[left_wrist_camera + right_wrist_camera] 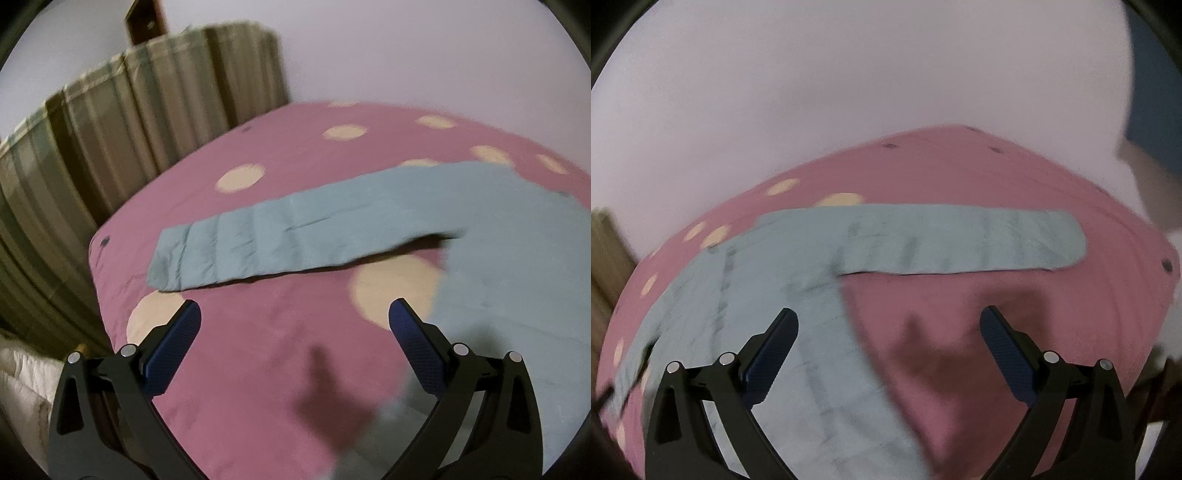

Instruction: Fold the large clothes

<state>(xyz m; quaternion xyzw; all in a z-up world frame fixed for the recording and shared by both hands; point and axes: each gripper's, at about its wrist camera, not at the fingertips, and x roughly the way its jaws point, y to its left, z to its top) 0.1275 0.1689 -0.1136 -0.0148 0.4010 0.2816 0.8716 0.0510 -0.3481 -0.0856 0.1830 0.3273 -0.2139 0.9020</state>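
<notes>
While above blue garment (295, 236): left gripper (295, 314), right gripper (890, 321), both wide, empty.

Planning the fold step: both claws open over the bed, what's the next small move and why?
Probably lower the left claw to the sleeve cuff and pinch it: the blue garment lies flat on the pink bedspread, sleeve stretched out, unfolded, neither claw holding anything.

A bedroom at home: a bed with a pink sheet with cream dots (266, 332), and striped brown curtains (110, 147).
</notes>
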